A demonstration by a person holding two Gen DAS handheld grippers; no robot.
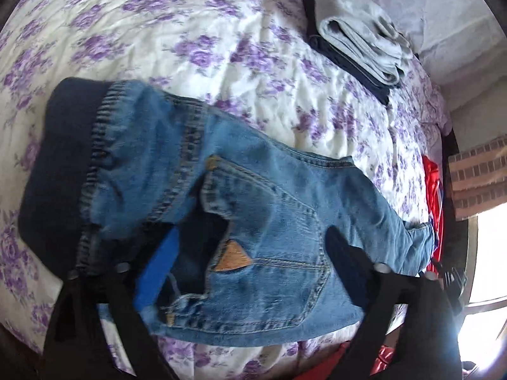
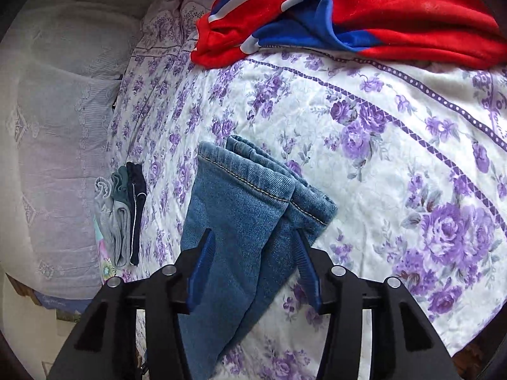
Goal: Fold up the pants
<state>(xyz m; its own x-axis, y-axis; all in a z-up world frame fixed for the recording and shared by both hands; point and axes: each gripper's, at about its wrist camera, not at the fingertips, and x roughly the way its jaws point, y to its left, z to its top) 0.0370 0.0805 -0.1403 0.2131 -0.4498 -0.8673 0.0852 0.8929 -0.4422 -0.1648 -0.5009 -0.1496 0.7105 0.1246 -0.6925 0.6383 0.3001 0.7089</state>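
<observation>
Blue denim pants (image 1: 269,196) lie on the floral bedspread (image 1: 190,31), with the dark navy waistband to the left and a back pocket with a tan patch facing up. My left gripper (image 1: 253,253) hangs just over the pocket area, jaws wide open, pads off the cloth; denim hides part of the left finger. In the right wrist view the two stacked leg ends of the pants (image 2: 253,196) stretch away from me. My right gripper (image 2: 255,253) straddles them with jaws partly open, denim between the blue pads, which do not pinch it.
A stack of folded grey and dark clothes (image 1: 358,41) (image 2: 126,212) lies near the pale pillow (image 2: 57,126). A red and blue garment (image 2: 348,15) is heaped at the bed's far side. A bright window (image 1: 488,253) is beside the bed.
</observation>
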